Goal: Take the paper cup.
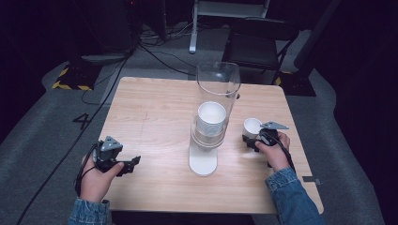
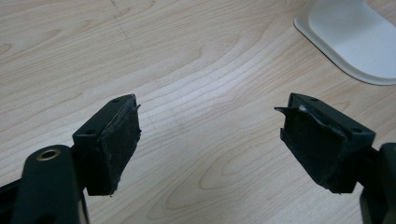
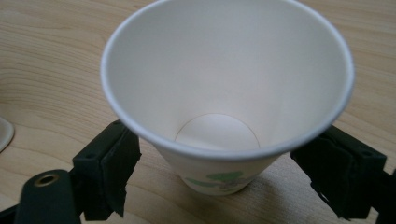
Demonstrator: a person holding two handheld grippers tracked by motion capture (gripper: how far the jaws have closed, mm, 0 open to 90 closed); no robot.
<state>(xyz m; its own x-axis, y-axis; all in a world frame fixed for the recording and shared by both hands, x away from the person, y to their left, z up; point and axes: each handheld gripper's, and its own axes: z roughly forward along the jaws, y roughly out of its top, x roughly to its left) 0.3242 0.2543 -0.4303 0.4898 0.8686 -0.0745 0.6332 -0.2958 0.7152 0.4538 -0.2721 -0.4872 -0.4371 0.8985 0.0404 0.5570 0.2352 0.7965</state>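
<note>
Your left gripper (image 2: 208,140) sits at the high view's lower left, jaws spread wide over bare wooden table (image 2: 187,60). Your right gripper (image 3: 215,163), right of the clear cup dispenser (image 1: 213,108), brackets an upright paper cup (image 3: 226,84); whether its pads touch, you cannot tell.

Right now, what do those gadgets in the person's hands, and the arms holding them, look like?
Each hand holds a black two-jaw device. The left gripper and the right gripper each carry a grey three-cornered plate on top and trail a black cable. Up close, the jaws are blocky black plastic faced with worn, ragged black pads. The person wears blue denim sleeves.
</note>
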